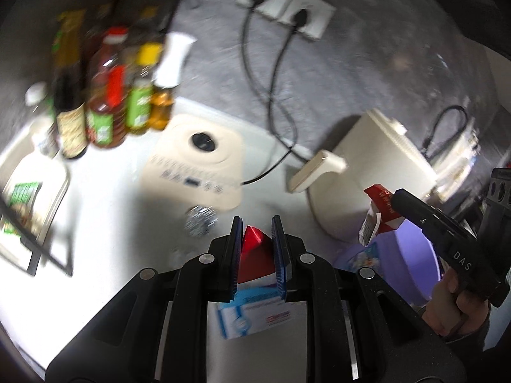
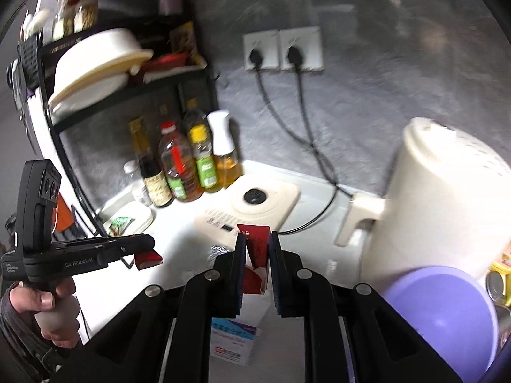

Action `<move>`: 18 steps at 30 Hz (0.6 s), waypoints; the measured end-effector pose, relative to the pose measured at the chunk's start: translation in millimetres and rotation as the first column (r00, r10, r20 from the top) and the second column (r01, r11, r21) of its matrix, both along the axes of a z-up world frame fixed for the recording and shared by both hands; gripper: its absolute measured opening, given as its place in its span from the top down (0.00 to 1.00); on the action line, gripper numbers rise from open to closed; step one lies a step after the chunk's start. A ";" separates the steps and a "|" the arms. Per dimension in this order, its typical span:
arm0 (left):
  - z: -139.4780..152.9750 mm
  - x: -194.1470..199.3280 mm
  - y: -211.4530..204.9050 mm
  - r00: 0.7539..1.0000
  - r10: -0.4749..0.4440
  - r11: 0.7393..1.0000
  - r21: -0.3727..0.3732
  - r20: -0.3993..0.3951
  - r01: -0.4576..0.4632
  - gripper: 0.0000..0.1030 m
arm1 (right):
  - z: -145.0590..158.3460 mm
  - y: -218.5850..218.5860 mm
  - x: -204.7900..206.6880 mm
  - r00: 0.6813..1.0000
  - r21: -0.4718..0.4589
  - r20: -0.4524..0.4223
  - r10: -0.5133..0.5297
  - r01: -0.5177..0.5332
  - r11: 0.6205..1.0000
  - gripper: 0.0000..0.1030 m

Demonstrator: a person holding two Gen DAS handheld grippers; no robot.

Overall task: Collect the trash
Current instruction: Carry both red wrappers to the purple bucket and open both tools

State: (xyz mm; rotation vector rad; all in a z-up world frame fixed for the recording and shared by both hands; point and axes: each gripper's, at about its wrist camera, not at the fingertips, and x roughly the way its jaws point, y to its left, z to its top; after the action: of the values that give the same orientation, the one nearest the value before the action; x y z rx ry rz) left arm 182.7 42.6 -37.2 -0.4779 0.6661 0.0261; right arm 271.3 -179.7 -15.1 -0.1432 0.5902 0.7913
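My left gripper [image 1: 255, 225] is shut on a red folded scrap [image 1: 254, 249], lifted above the white counter [image 1: 111, 223]. The right wrist view shows it at the left [image 2: 148, 250], a hand around its handle. My right gripper [image 2: 257, 237] is shut on a red-and-white carton [image 2: 257, 252], also raised. In the left wrist view the right gripper [image 1: 394, 199] and its carton [image 1: 380, 214] hang over the purple basin [image 1: 412, 255]. A blue-and-white box [image 1: 252, 314] lies on the counter below both grippers, and a crumpled foil ball [image 1: 199, 220] sits just beyond.
A cream appliance with a handle [image 2: 440, 198] stands at the right behind the purple basin [image 2: 440, 312]. A cream cooker base [image 2: 258, 204] with a cord, several sauce bottles [image 2: 188, 166] and a black rack holding bowls [image 2: 95, 60] line the grey wall. Yellow tins [image 2: 501, 271] sit far right.
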 end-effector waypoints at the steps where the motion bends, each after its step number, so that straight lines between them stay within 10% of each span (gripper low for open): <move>1: 3.2 2.7 -4.1 1.000 -0.011 1.000 0.004 0.007 0.011 0.82 | 3.5 -9.3 0.1 1.000 0.012 0.006 -0.021 0.021 1.000 0.85; 18: 49.2 45.7 -79.5 0.971 -0.233 0.972 0.047 0.050 0.231 0.82 | 21.3 -111.0 2.3 0.965 0.041 -0.003 -0.262 0.262 0.964 0.85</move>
State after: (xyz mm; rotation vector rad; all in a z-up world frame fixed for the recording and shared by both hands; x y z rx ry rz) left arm 228.4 -36.9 12.0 -0.3580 0.6621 -0.1938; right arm 273.6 -290.7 6.2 -0.0265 0.5765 0.5458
